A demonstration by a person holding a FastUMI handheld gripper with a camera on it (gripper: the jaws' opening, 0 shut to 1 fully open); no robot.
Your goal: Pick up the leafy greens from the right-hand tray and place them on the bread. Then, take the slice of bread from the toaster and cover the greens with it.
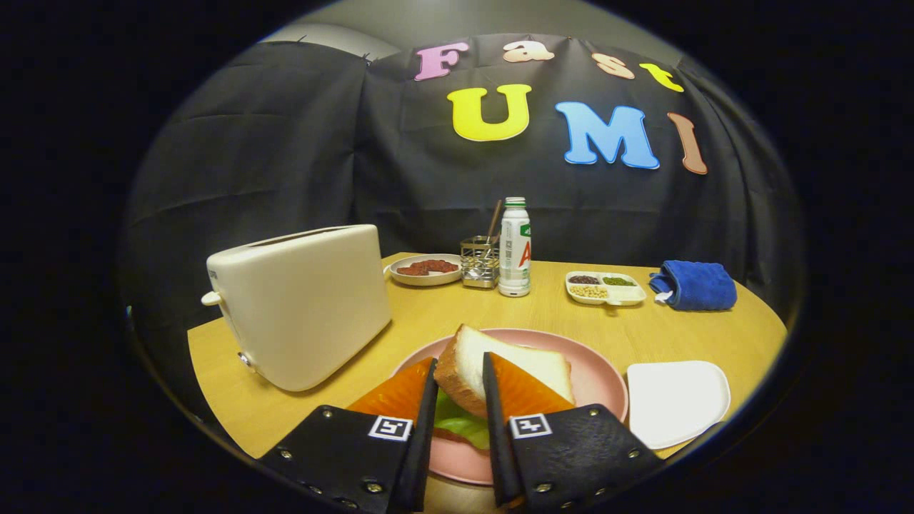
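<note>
**Top slice over the greens, claw right at the plate**

So here's how it sits: the claw (459, 400) is low over the near rim of the pink plate (607, 389), fingers apart with a gap between them. In that gap you can see the greens (460, 422) lying on the plate, and a slice of bread (514, 364) tilted on top of them, its near crust edge running between the fingers and leaning against the right one. Can't tell if both fingers actually press on the slice; it looks more let go than gripped to me. There's a reddish-brown edge under the greens that may be the lower slice, too hidden to be sure.

The slice lies just ahead of the claw and a bit right, long side running away toward the far rim, raised at the near-left corner.

Containers: the white tray (678, 400) just right of the plate has nothing green on it. The toaster (303, 303) stands left on the counter (428, 314); no bread sticks up from its slot from this angle.

My read: the sandwich looks about stacked, the top slice just sits crooked.
</note>
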